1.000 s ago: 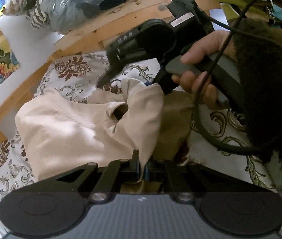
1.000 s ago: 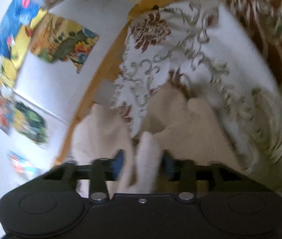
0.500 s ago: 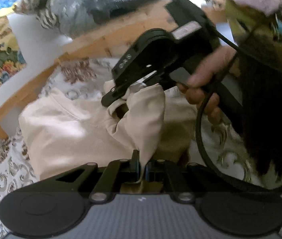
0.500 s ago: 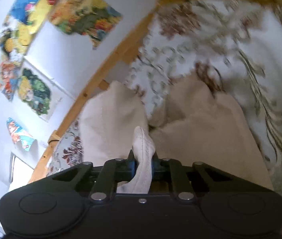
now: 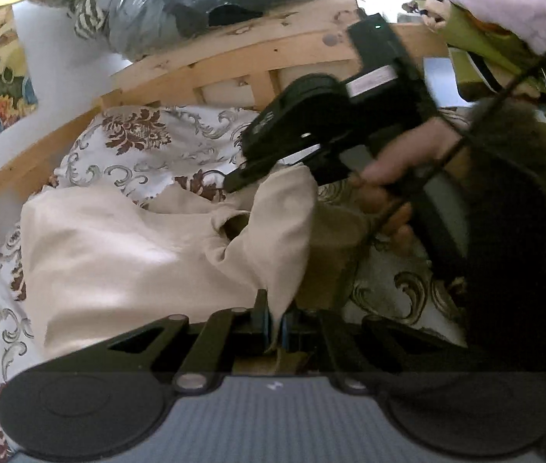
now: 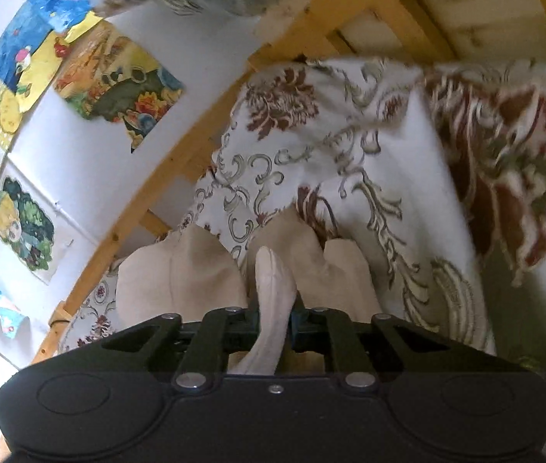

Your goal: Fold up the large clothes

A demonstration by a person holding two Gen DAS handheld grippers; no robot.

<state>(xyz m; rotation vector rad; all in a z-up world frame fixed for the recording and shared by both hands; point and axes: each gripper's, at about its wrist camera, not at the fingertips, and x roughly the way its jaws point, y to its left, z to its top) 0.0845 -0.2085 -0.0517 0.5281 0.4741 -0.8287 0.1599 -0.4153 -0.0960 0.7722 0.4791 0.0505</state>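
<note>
A large beige garment (image 5: 126, 254) lies on the floral bedsheet (image 5: 145, 146). My left gripper (image 5: 275, 318) is shut on a thin edge of it at the near side. My right gripper (image 6: 273, 310) is shut on a ribbed pale edge (image 6: 273, 289) of the same garment (image 6: 180, 277). In the left wrist view the right gripper's black body (image 5: 323, 131) and the hand holding it hover over the garment's far right part, lifting a fold (image 5: 277, 231) between the two grippers.
A wooden bed frame (image 5: 234, 58) runs behind the sheet, with bagged bedding (image 5: 180, 4) on top. Piled clothes (image 5: 504, 11) sit at the right. Posters (image 6: 80, 73) hang on the white wall at the left. A dark sleeve (image 5: 523, 231) fills the right side.
The right gripper closed on the ribbed edge and lifted it away from the sheet. The fold between the two grippers rose. The left gripper kept its hold.
</note>
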